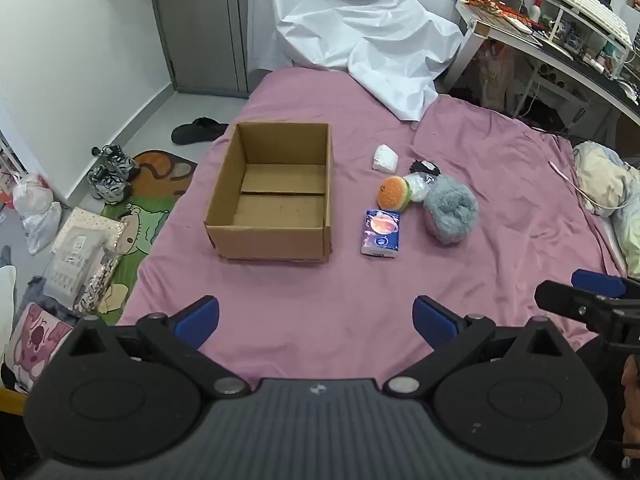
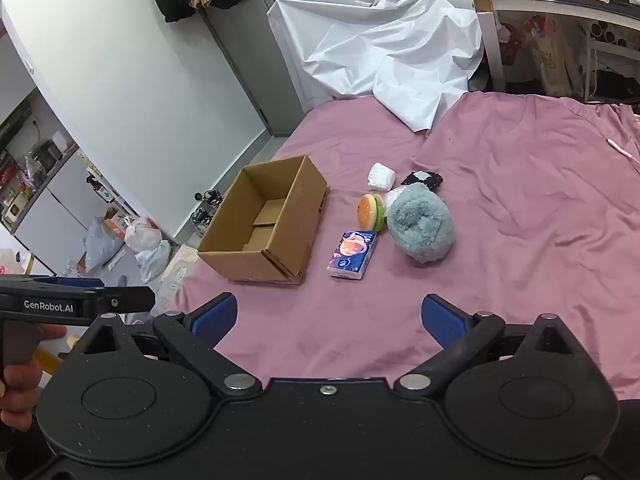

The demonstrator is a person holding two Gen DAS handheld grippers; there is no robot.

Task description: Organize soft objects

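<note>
A bedroom, with a bed (image 1: 360, 300) under a pink sheet filling most of both views, a crumpled white sheet (image 1: 360, 40) draped at its far end and a cluttered counter (image 1: 560, 36) along the right wall. On the pink sheet sits an open cardboard box (image 1: 276, 196), upright and with nothing in it. Just to its right lies a small cluster of soft things — a blue tissue pack (image 1: 380, 232) nearest the box, a burger-shaped plush (image 1: 394, 193) behind it, a grey fluffy roll (image 1: 452, 212) beside the plush, a clear-wrapped item (image 1: 418, 186) wedged between plush and roll, a white wrapped packet (image 1: 385, 158) farther back, and a small black-and-white item (image 1: 425, 167) next to that. None of them touches the box.

The left hand-held gripper (image 1: 316, 320) hangs over the near edge of the bed, its 2 blue-padded jaws spread wide with only sheet between them. The right hand-held gripper (image 2: 328, 318) is likewise spread wide and holds nothing — it is well short of the cluster. Shoes (image 1: 110, 174) and bags lie on the floor at the left.
</note>
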